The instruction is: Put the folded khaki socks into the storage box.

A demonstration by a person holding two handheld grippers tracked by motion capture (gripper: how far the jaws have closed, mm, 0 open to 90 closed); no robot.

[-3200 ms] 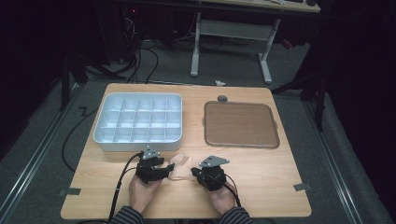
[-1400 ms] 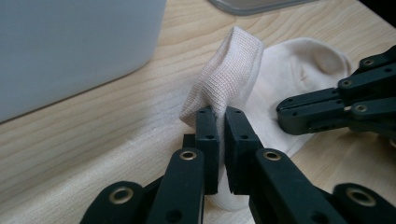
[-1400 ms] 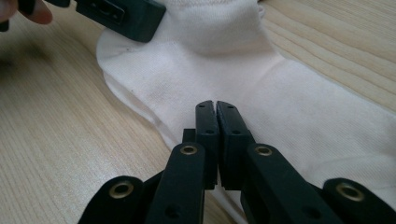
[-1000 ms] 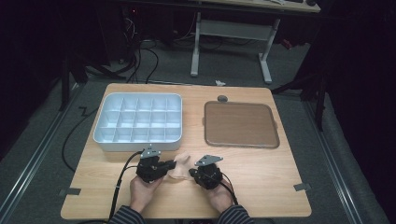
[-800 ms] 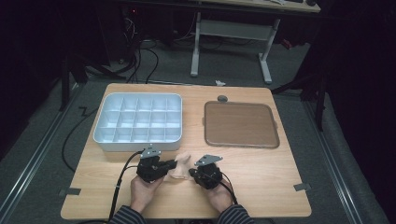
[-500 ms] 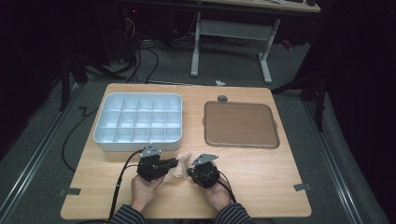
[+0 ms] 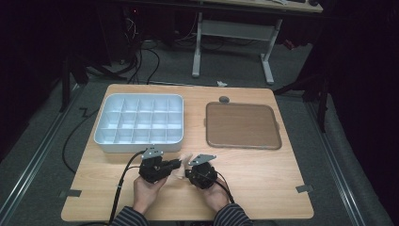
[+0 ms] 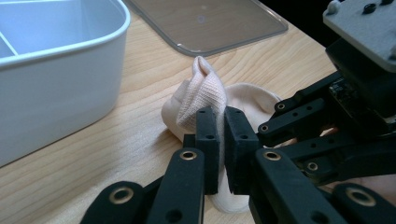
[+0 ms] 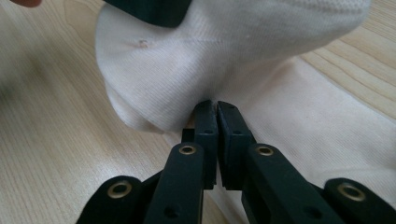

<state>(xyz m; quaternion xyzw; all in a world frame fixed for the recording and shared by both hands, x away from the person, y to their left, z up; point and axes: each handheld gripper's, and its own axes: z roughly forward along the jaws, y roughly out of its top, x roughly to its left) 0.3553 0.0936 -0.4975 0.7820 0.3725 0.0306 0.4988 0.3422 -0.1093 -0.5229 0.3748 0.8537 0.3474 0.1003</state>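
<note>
At lower centre of the high view, one cream sock (image 7: 181,170) lies on the table (image 7: 263,179), pinched by my left claw (image 8: 219,135) and right claw (image 9: 214,112), both closed. I should lift evenly. Behind: one white divided box (image 7: 139,123), one brown tray (image 7: 242,125).

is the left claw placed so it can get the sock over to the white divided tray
Probably yes. The left claw is shut on the sock, and the white divided tray sits right beside it with bare wood between. The right claw also pinches the sock and may hold it back.
</note>
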